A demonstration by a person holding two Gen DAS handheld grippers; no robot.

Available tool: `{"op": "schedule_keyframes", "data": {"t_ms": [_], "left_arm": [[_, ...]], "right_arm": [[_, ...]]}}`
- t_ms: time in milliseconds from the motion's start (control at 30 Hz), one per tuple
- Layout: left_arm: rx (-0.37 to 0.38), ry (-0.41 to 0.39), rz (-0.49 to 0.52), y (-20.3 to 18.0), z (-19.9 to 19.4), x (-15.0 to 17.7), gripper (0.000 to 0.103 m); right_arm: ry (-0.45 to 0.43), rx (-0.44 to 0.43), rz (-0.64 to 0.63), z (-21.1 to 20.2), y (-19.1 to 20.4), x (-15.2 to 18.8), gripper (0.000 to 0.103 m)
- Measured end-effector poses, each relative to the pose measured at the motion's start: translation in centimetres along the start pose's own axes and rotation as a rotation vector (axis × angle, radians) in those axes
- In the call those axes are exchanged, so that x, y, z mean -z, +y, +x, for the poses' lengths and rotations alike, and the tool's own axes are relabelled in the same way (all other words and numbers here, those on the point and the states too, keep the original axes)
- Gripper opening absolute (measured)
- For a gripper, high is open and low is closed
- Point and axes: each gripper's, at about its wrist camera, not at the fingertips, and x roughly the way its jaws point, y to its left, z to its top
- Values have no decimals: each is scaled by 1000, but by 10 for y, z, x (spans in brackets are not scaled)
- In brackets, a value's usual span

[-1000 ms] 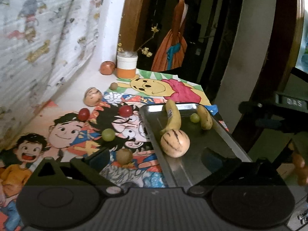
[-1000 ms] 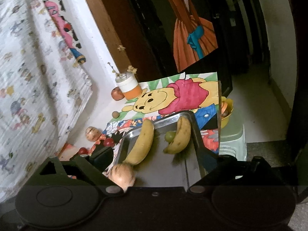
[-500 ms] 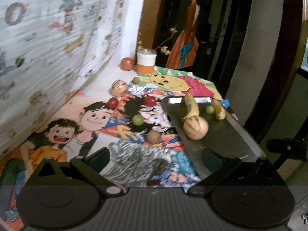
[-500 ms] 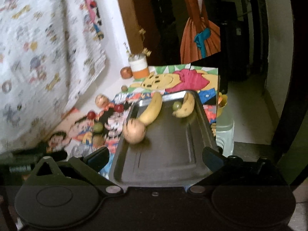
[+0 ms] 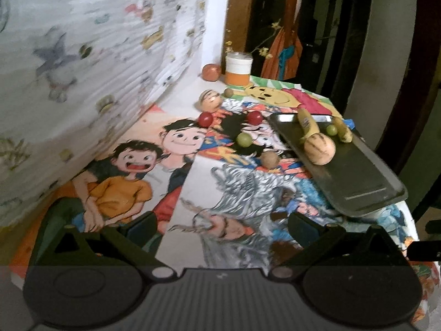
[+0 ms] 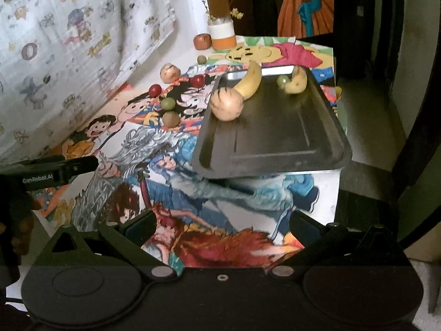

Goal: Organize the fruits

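Observation:
A dark metal tray (image 5: 355,176) (image 6: 275,138) sits at the table's right side. It holds a striped tan melon (image 5: 319,149) (image 6: 226,104), two bananas (image 5: 308,123) (image 6: 249,80) and a green grape (image 5: 331,130) (image 6: 282,81). On the cartoon cloth left of the tray lie two red fruits (image 5: 205,119) (image 6: 155,90), a green fruit (image 5: 244,139) (image 6: 167,103), a brown fruit (image 5: 269,159) (image 6: 170,118) and a second striped melon (image 5: 210,99) (image 6: 170,72). My left gripper (image 5: 220,227) and right gripper (image 6: 220,227) are both open and empty, held back over the near end of the table.
A white and orange jar (image 5: 238,69) (image 6: 222,35) with dried flowers, an orange-red fruit (image 5: 211,72) (image 6: 202,41) and a small brown ball (image 5: 228,92) stand at the far end. A patterned wall (image 5: 82,69) runs along the left. The left gripper's body (image 6: 49,169) shows at left.
Both grippers have pulled back and up from the tray and fruit. More of the near table shows now. Both stayed open and empty; no fruit moved.

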Motion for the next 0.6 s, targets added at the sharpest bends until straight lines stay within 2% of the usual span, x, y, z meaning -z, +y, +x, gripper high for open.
{"op": "schedule_keyframes", "data": {"t_ms": [167, 267, 467, 600], "left_arm": [[-23, 16, -15, 13, 2, 4, 103], [-42, 18, -11, 20, 4, 0, 103], [-78, 4, 4, 39, 9, -27, 103], [-78, -20, 11, 47, 13, -50, 103]], "right_arm": [[9, 0, 0, 1, 5, -1, 102], [6, -30, 6, -1, 9, -9, 102], [-128, -116, -34, -17, 23, -51, 103], [-224, -137, -173, -17, 45, -82, 103]]}}
